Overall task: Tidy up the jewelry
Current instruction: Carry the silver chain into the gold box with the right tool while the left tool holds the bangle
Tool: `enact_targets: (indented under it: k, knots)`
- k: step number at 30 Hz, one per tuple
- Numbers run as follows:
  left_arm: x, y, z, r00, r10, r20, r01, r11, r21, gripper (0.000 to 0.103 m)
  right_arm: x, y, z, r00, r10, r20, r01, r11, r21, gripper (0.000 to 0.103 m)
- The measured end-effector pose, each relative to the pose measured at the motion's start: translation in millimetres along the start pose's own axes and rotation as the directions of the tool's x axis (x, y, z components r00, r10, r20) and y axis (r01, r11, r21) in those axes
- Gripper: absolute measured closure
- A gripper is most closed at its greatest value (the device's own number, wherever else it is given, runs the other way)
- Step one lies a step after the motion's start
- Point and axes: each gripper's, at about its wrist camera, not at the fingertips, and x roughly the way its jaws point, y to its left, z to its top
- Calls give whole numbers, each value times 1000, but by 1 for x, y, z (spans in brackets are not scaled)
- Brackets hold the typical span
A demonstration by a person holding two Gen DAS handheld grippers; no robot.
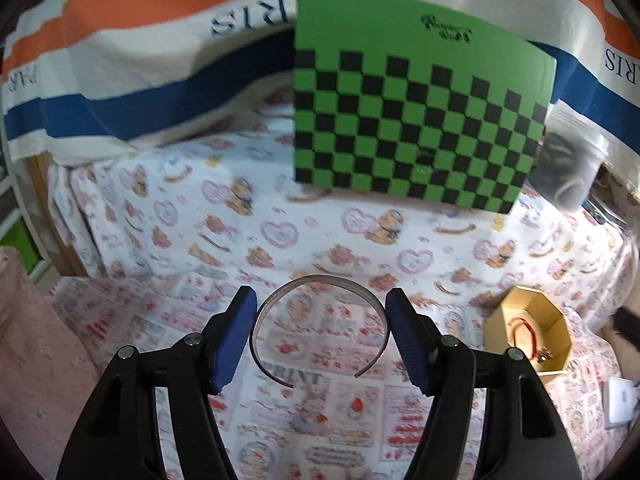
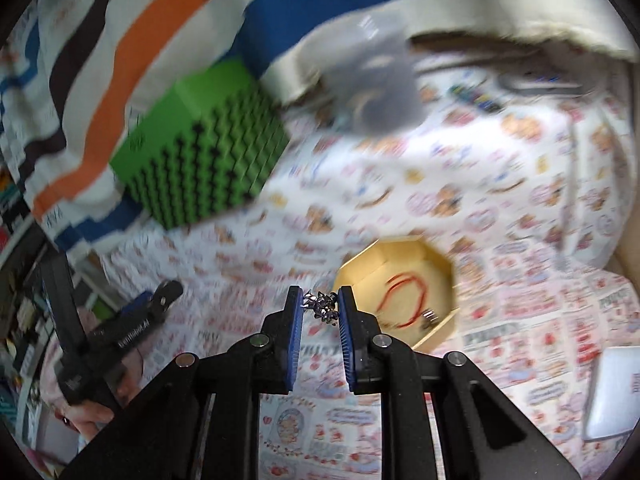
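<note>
Your left hand-held gripper [image 1: 320, 334] stands wide, its pads pressing a silver open bangle [image 1: 320, 322], gap toward you. Your right hand-held gripper [image 2: 320, 308], nearly closed, pinches a small dark metal charm [image 2: 321, 306] near the octagonal wooden box [image 2: 436, 258].

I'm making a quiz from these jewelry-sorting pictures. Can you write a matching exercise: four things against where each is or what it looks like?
Things:
1. silver bangle
2. dark metal charm
3. red cord
4. checkered box

Places or looks:
A. lying inside the octagonal wooden box
B. green and black
C. between the left gripper jaws
D. between the right gripper jaws

Pairs: 1-C, 2-D, 3-A, 4-B
</note>
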Motion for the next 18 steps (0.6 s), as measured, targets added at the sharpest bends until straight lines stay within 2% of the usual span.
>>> enact_targets:
  k: [4,8,11,15,18]
  knots:
    - [-2,5,2,1000,-7,7,8,1000,-18,38,-17,-20,5,999,6,35,-8,999,47,84]
    - [-4,0,1,995,-96,-14,95,995,-20,38,-16,-31,6,999,7,35,-9,997,73,84]
    - [-10,-7,-1,988,-157,-3,157,987,-18,38,-8,-34,3,1000,-2,21,0,997,83,84]
    - [-12,-16,-4,963,-267,-17,267,963,-33,38,6,-41,-1,1000,-16,-16,17,995,101,84]
    - [-9,-26,-9,947,-318,-33,318,948,-23,38,18,-46,-5,999,-28,-44,33,994,106,84]
